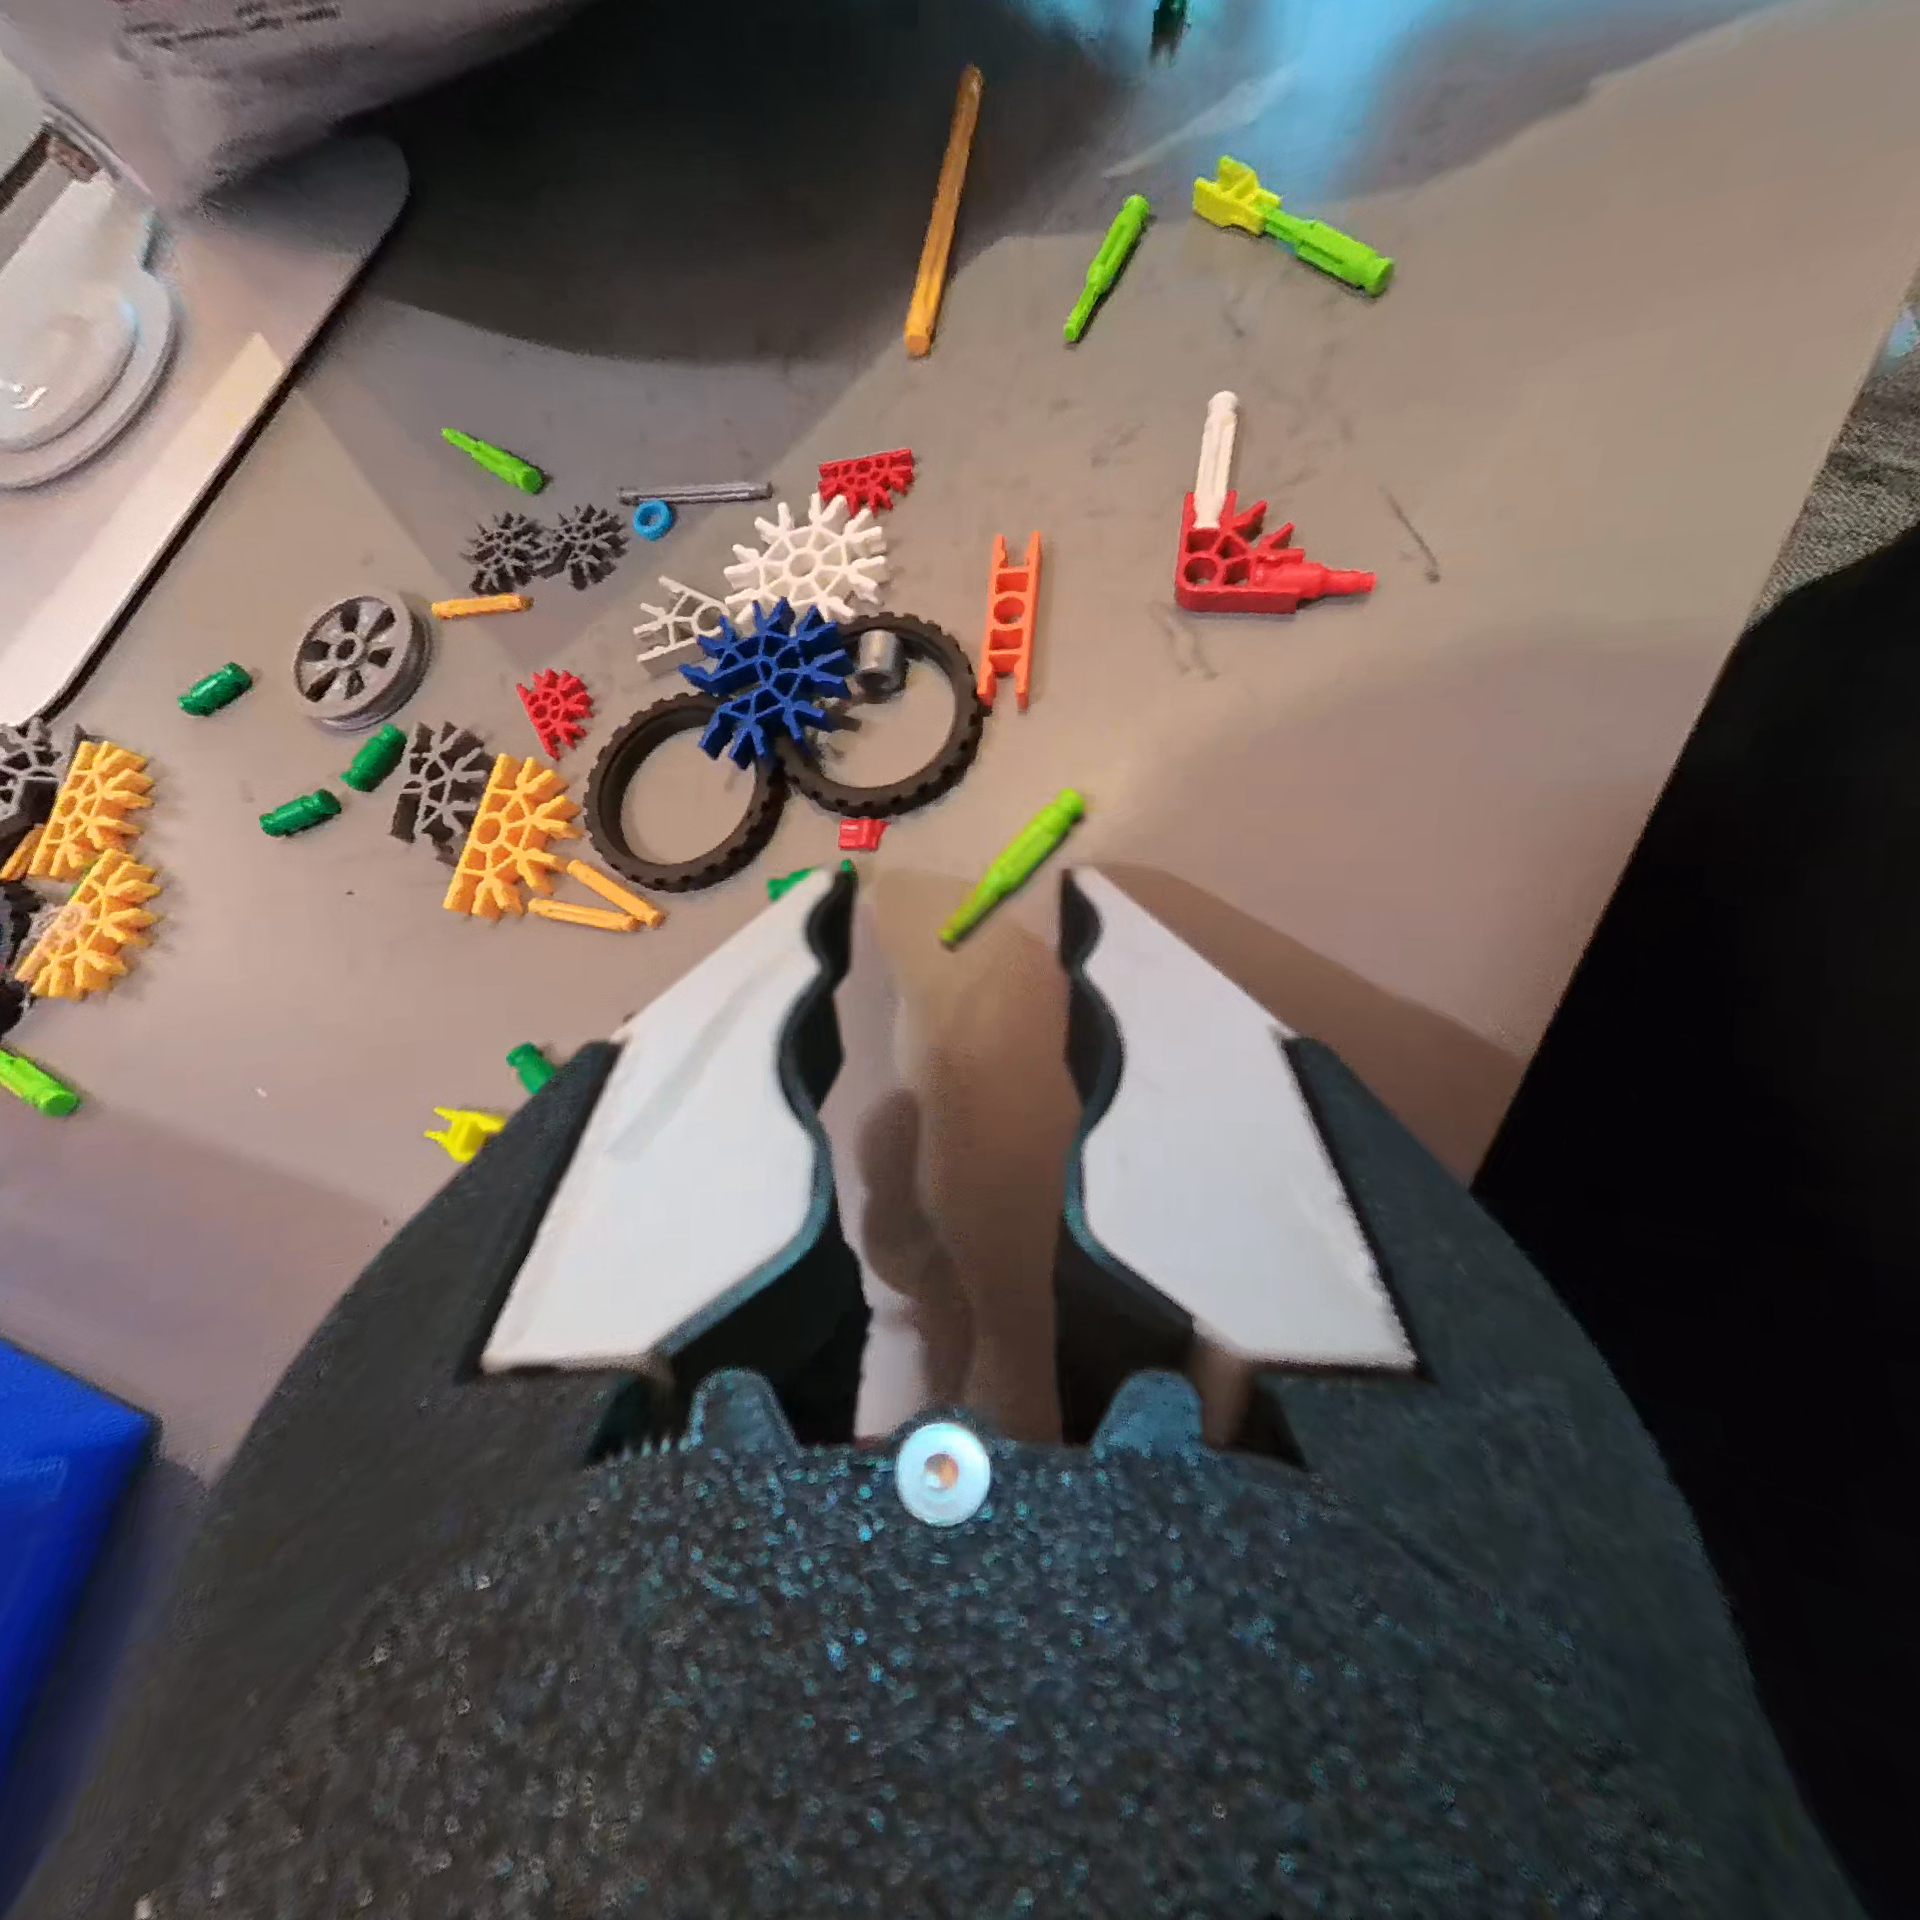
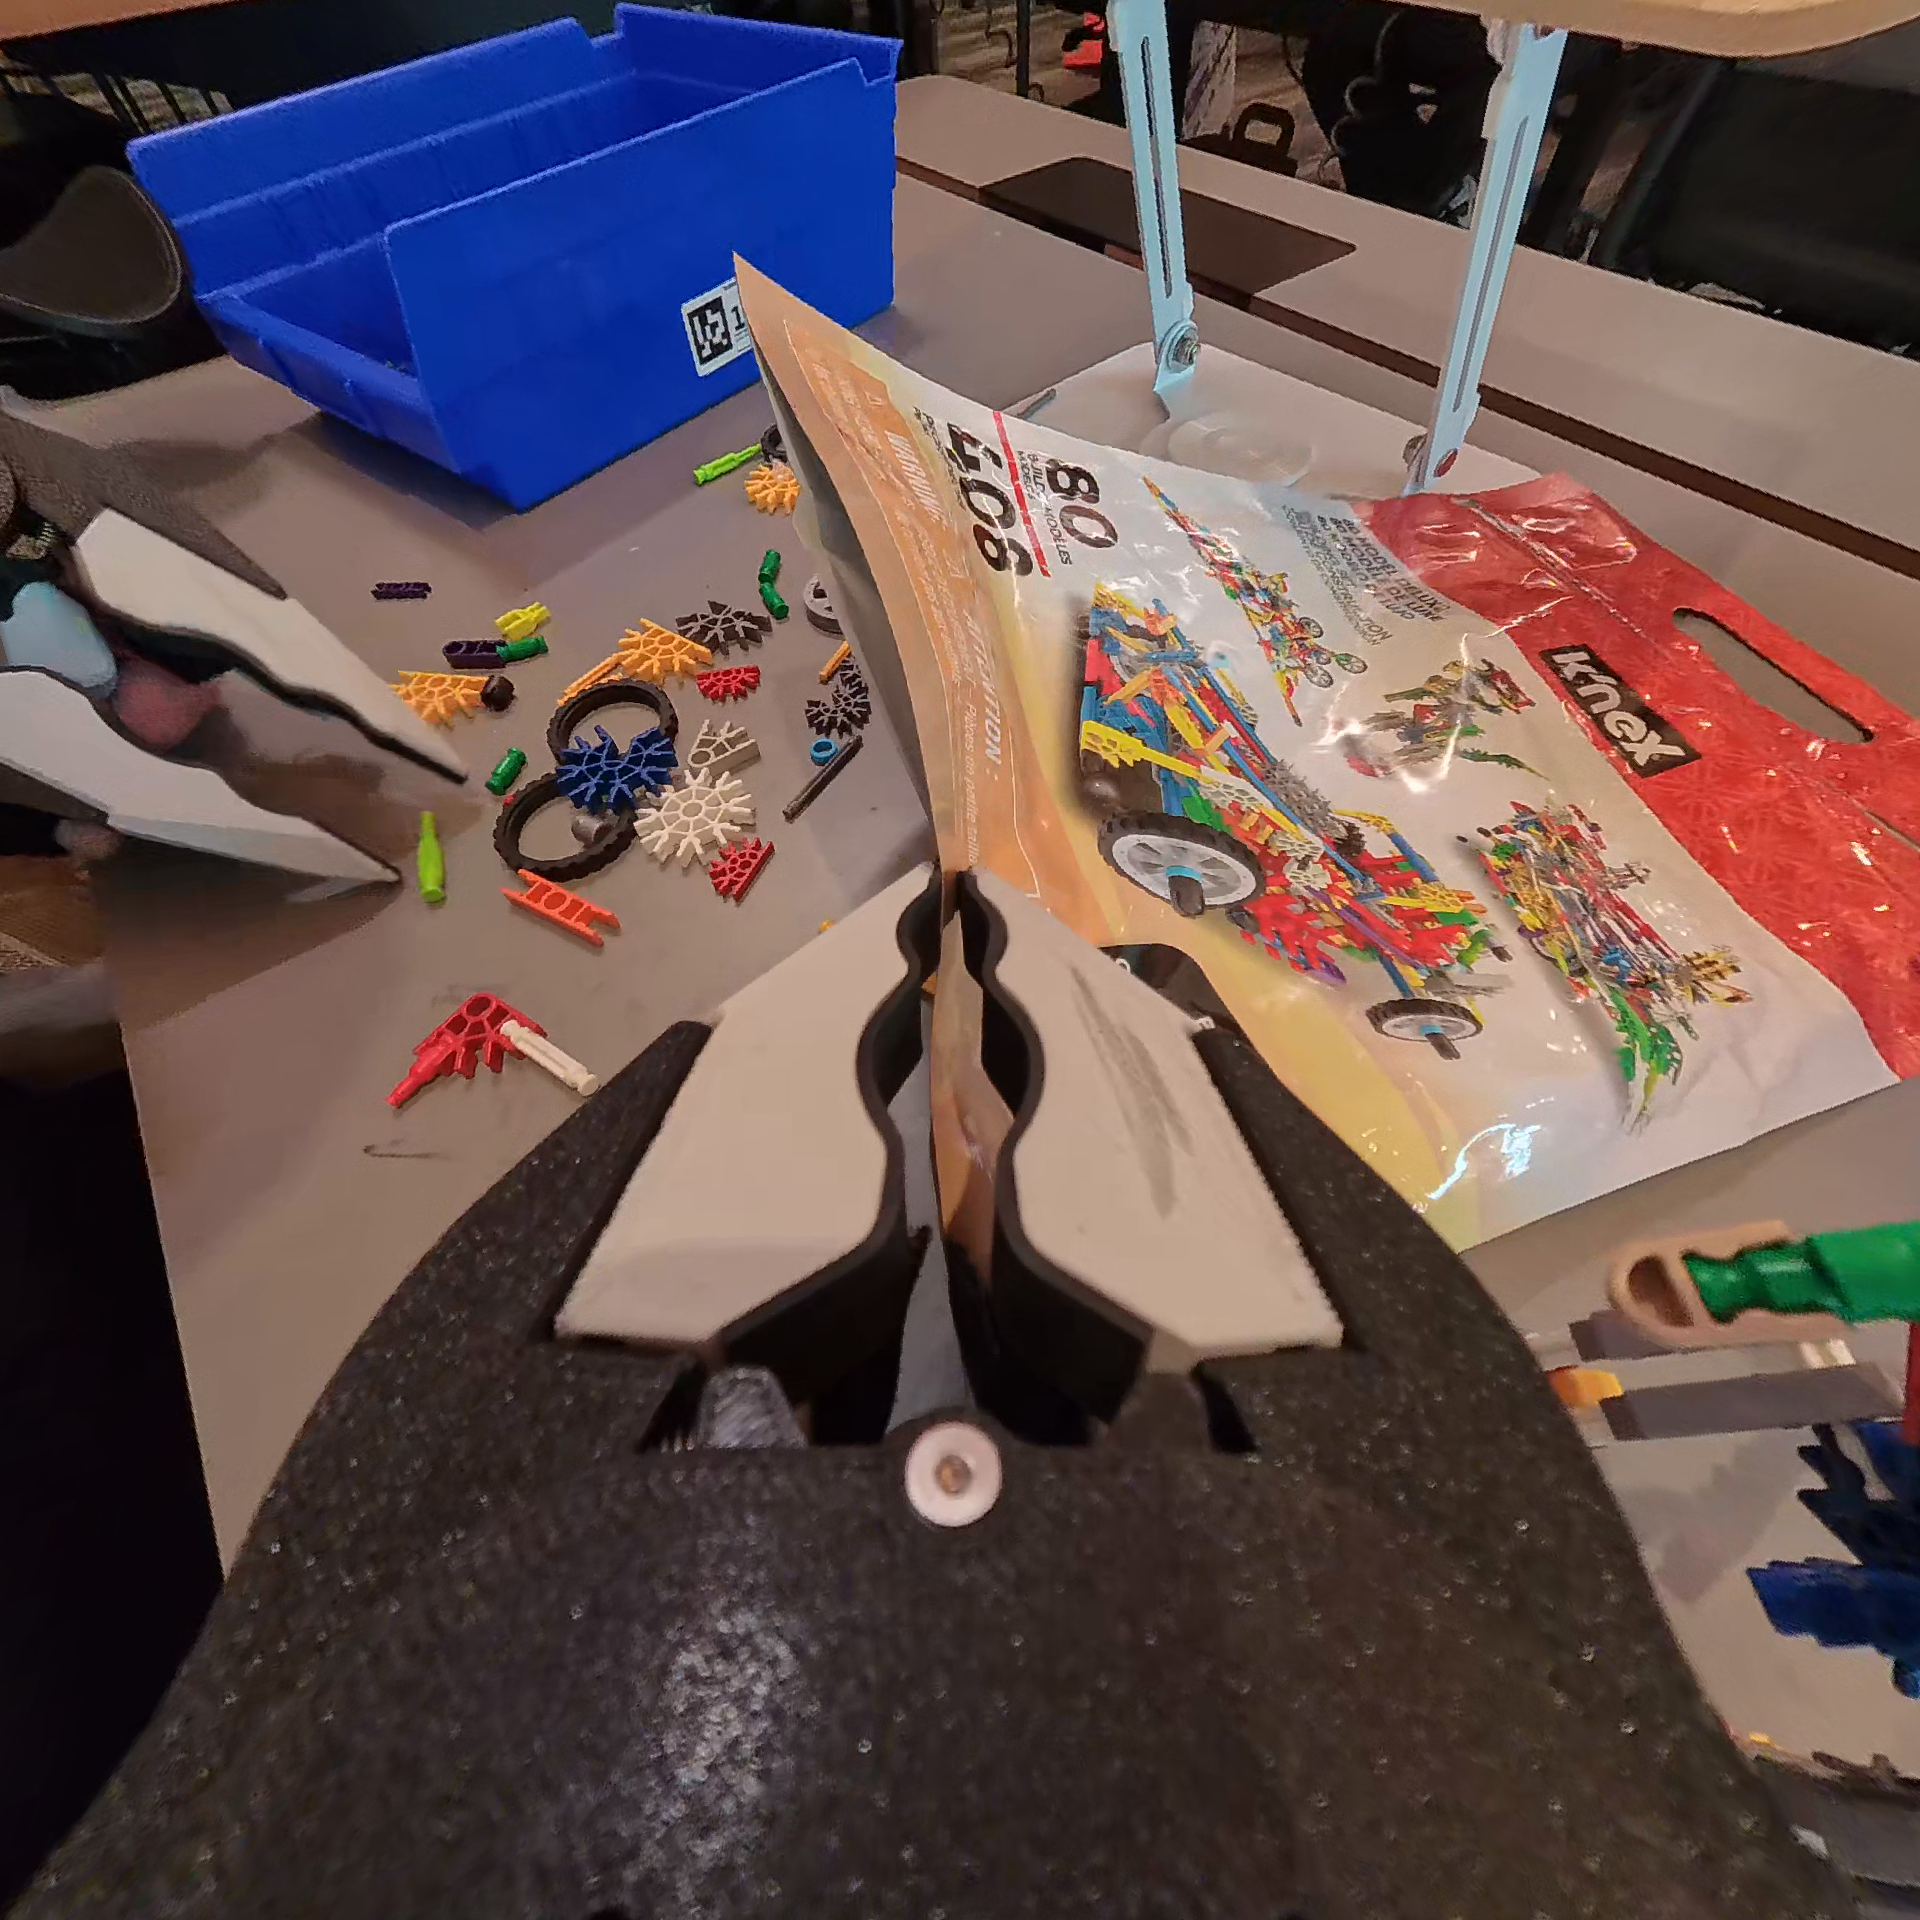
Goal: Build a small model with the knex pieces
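My right gripper (image 2: 948, 885) is shut on the lower edge of a printed plastic toy bag (image 2: 1351, 727) with a red handle end, and holds that edge up off the grey table (image 2: 312, 1195). My left gripper (image 1: 958, 883) is open and empty, low over the table. A light green rod (image 1: 1013, 868) lies just ahead of its tips. Beyond lie two black tyres (image 1: 681, 805), a blue snowflake connector (image 1: 769, 675), a white one (image 1: 810, 561) and an orange connector (image 1: 1010, 623). The left gripper also shows in the right wrist view (image 2: 426, 826), open beside the same pile.
A blue bin (image 2: 540, 270) stands behind the pile. A red corner connector with a white rod (image 1: 1236, 551) lies apart on the right. Light blue stand legs (image 2: 1158, 208) rise behind the bag. Joined pieces, with a green rod (image 2: 1849, 1278), sit at lower right. The table edge (image 1: 1662, 935) runs close on the right. The blue snowflake connector (image 1: 769, 675) lies some 5 centimetres from my left tips, 15 centimetres from my right tips. It is also in sight in the right wrist view (image 2: 604, 763).
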The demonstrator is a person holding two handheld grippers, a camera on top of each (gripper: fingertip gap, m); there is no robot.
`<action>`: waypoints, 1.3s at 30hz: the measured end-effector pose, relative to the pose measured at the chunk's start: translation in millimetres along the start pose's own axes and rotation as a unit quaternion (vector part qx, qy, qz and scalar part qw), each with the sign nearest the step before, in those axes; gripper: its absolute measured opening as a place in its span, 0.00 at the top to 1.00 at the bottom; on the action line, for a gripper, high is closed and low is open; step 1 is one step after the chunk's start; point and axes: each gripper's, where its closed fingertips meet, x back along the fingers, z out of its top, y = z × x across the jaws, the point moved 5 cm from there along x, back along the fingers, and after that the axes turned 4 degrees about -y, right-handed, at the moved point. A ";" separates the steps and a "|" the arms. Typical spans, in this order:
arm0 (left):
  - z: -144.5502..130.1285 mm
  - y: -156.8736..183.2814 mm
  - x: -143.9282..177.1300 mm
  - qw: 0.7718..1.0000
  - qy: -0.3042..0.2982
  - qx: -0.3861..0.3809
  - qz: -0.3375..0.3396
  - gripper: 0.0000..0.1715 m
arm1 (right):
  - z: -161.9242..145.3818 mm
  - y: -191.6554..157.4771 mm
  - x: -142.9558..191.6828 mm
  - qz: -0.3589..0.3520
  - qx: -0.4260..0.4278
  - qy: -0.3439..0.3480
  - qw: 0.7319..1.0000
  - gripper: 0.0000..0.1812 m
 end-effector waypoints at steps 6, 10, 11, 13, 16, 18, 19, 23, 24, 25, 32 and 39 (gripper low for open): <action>-0.9 3.3 -1.5 1.000 -0.013 0.012 -0.024 0.93 | -0.5 -0.4 1.6 0.001 -0.001 0.002 1.000 1.00; 2.3 2.3 -4.7 1.000 -0.013 0.009 -0.021 0.92 | 0.1 -1.6 3.0 0.001 0.000 0.003 1.000 1.00; 2.5 2.3 -5.1 1.000 -0.014 0.012 -0.022 0.93 | 0.1 -1.8 3.5 0.001 0.000 0.004 1.000 1.00; 2.9 1.7 -5.9 0.999 -0.016 0.018 -0.023 0.95 | -0.8 -2.1 4.1 0.002 0.001 0.003 1.000 1.00; 3.1 1.5 -6.9 1.000 -0.018 0.018 -0.018 0.99 | -2.1 -2.4 3.7 0.003 0.001 0.002 1.000 1.00; 2.9 1.6 -6.8 1.000 -0.019 0.016 -0.013 0.99 | -2.2 -2.7 3.7 0.003 0.003 0.002 1.000 1.00; 2.5 1.4 -6.5 1.000 -0.019 0.016 -0.009 0.99 | -2.1 -2.7 3.7 0.003 0.003 0.002 1.000 1.00; 2.2 -0.4 -1.4 1.000 -0.005 0.026 0.000 0.99 | -3.2 -3.3 3.4 0.003 0.005 0.001 1.000 1.00; 1.9 -1.2 1.1 0.999 0.000 0.033 -0.001 0.99 | -3.7 -3.5 3.3 0.004 0.005 0.000 1.000 1.00; 0.7 -2.8 3.6 0.999 0.003 0.040 0.000 0.99 | -4.2 -3.7 3.2 0.004 0.005 0.000 1.000 1.00; -10.1 -28.9 26.7 0.996 0.012 0.076 0.036 0.99 | -7.2 -5.2 1.5 0.005 0.012 -0.007 1.000 1.00; -19.2 -51.2 36.1 0.992 0.010 0.101 0.071 0.99 | -8.9 -10.8 1.7 0.007 0.030 -0.011 0.999 1.00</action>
